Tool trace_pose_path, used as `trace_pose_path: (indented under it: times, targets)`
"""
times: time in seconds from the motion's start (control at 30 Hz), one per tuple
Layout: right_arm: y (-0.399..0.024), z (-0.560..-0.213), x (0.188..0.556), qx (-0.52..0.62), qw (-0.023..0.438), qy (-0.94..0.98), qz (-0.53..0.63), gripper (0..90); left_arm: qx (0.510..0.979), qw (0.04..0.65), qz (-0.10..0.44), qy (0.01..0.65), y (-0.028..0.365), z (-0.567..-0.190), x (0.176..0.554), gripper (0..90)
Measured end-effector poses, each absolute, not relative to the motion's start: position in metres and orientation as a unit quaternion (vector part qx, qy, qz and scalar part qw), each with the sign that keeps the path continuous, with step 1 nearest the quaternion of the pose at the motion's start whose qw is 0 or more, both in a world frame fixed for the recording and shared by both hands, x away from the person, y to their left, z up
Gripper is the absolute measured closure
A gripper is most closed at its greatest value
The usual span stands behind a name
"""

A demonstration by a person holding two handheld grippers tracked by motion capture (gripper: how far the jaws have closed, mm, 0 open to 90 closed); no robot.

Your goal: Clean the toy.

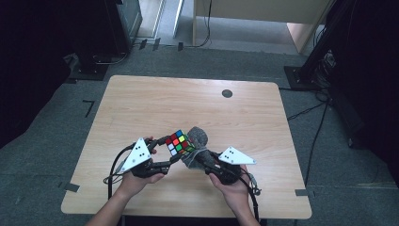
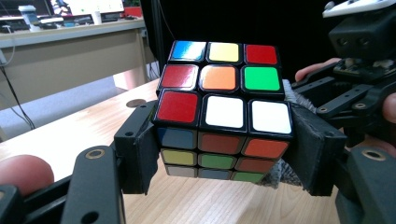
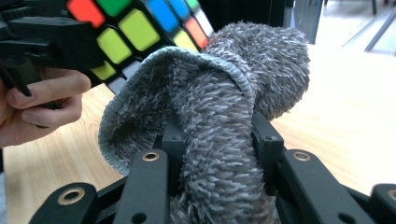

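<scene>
Cube (image 1: 179, 142) clamped aloft as grey cloth (image 1: 197, 141) presses its side, above the near half of the table (image 1: 141, 103).

Left gripper (image 2: 223, 154), jaws pinching the cube's opposite faces, angles in from the cube's left; right gripper (image 3: 215, 149), clenched on bunched fuzzy cloth, slants in from its right, both forearms rising from the near edge.

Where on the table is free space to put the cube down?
The light wooden table is bare from its far edge, past the small dark round cap, to both sides. The near middle is crowded: multicoloured puzzle cube, grey fluffy cloth.
</scene>
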State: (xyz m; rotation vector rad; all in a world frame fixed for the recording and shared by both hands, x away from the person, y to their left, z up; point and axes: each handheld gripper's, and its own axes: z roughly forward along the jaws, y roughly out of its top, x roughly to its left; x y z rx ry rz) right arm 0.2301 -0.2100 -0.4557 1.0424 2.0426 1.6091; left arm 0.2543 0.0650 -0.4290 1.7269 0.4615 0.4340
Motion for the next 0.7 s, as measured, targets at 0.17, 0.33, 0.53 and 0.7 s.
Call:
trace_pose_path:
  times: [0.17, 0.33, 0.53, 0.7]
  targets:
    - [-0.195, -0.463, 0.228, 0.351, 0.150, 0.735, 0.561, 66.1, 0.750, 0.605, 0.179, 0.198, 0.062, -0.431, 0.254, 34.0]
    - [-0.179, -0.469, 0.224, 0.321, 0.141, 0.761, 0.546, 65.6, 0.752, 0.604, 0.181, 0.194, 0.062, -0.430, 0.253, 33.9]
    - [-0.193, -0.463, 0.227, 0.354, 0.170, 0.737, 0.550, 65.6, 0.748, 0.606, 0.184, 0.199, 0.067, -0.429, 0.254, 33.9]
    - [-0.197, -0.460, 0.224, 0.361, 0.188, 0.723, 0.559, 65.6, 0.751, 0.605, 0.181, 0.195, 0.064, -0.429, 0.253, 33.9]
